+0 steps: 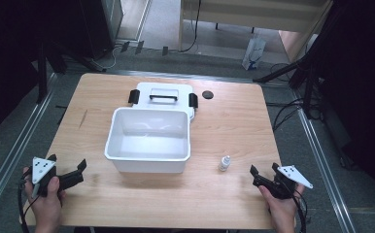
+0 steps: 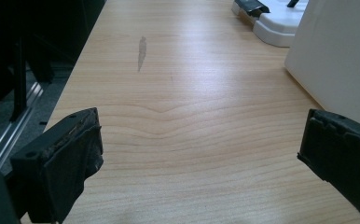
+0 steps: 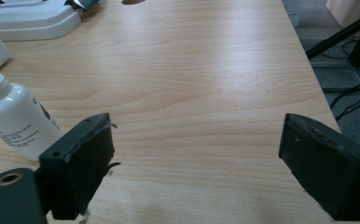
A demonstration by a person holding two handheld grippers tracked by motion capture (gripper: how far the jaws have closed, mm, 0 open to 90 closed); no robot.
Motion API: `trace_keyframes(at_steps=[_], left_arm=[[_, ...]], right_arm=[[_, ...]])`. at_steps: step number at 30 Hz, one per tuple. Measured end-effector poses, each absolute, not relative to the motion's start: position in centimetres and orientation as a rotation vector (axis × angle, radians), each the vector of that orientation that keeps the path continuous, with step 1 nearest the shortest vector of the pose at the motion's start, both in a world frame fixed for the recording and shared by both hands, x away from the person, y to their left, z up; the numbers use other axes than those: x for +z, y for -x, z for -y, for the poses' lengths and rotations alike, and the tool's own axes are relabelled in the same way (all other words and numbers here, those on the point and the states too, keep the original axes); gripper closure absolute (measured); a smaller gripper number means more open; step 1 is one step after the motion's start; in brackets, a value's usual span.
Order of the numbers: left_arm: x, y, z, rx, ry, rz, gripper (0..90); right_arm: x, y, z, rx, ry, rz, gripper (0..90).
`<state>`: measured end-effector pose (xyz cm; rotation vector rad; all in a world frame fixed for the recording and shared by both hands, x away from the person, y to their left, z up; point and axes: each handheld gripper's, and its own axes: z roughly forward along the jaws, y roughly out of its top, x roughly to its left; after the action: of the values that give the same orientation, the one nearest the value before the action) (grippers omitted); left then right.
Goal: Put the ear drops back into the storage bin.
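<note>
High view is showing the right gripper resting at the near table edge, jaws standing spread and empty, with the small white dropper bottle standing upright just ahead and to its left, nearer this hand than the left gripper, likewise spread, and the open white box lying beyond.

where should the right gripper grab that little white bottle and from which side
Take the small white bottle by its round body below the narrower cap, coming in level from its right, where the right gripper waits with jaws open. It stands upright on the table, free of the white bin, so the jaws can close across its curved sides. The cap looks too slim for a steady hold.
</note>
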<state>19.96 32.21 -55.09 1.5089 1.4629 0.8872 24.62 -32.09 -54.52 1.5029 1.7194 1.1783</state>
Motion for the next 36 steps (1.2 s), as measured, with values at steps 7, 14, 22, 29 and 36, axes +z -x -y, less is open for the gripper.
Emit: trace_keyframes(at_steps=[7,14,22,29,36], left_arm=[[-55.1,-19.9,-32.2,0.89,-1.51,-1.462,0.0],[-55.1,-19.9,-32.3,0.878,-1.506,-1.462,0.0],[-55.1,-20.0,-32.3,0.877,-1.511,-1.462,0.0],[-55.1,-20.0,-32.3,0.873,-1.508,-1.463,0.0],[-55.1,-20.0,-32.2,0.876,-1.511,-1.458,0.0]], right_arm=[[-54.3,-24.8,32.2,1.187,-1.531,-1.733,16.4],[-53.9,-25.3,31.4,1.048,-1.46,-1.903,17.5],[-51.9,-26.4,31.0,0.847,-1.333,-2.156,17.3],[-50.2,-27.7,30.1,0.642,-1.201,-2.368,17.1],[-47.6,-29.3,27.6,0.421,-1.021,-2.574,17.7]])
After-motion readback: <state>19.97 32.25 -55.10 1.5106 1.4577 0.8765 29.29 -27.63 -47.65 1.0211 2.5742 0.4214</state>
